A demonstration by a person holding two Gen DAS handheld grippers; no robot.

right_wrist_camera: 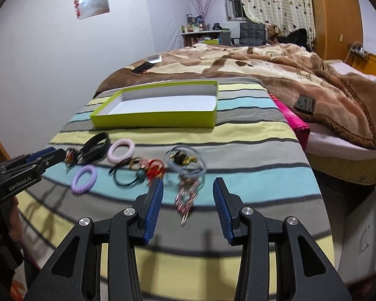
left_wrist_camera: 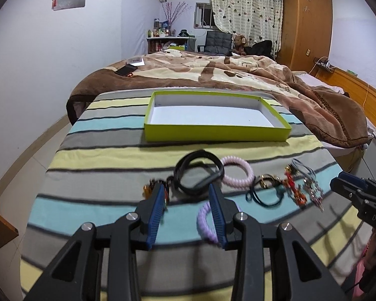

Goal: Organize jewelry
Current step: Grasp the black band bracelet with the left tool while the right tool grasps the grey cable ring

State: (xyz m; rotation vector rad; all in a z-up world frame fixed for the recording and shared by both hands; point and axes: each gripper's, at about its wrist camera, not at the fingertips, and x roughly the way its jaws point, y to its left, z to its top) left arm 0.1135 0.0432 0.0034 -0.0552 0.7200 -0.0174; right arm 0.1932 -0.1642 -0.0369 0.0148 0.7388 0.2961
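An empty green box (left_wrist_camera: pixel 216 133) (right_wrist_camera: pixel 158 119) with a white inside lies on the striped cloth. In front of it jewelry is strewn: a black strap (left_wrist_camera: pixel 200 173) (right_wrist_camera: pixel 96 145), a pink coil ring (left_wrist_camera: pixel 238 173) (right_wrist_camera: pixel 121 148), a purple coil ring (left_wrist_camera: pixel 206 223) (right_wrist_camera: pixel 84 179), a red charm (left_wrist_camera: pixel 294 188) (right_wrist_camera: pixel 154 169), a grey cord bundle (right_wrist_camera: pixel 186 164) and a beaded pink piece (right_wrist_camera: pixel 186 197). My left gripper (left_wrist_camera: pixel 187 188) is open above the cloth, its right finger over the purple ring. My right gripper (right_wrist_camera: pixel 188 183) is open, with the beaded piece lying between its fingers, untouched.
The striped cloth (left_wrist_camera: pixel 100 150) covers a raised surface at the foot of a bed with a brown blanket (left_wrist_camera: pixel 213 72). A phone (left_wrist_camera: pixel 126 70) lies on the blanket. A pink item (right_wrist_camera: pixel 295 123) sits at the cloth's right edge. A wardrobe (left_wrist_camera: pixel 304 25) stands behind.
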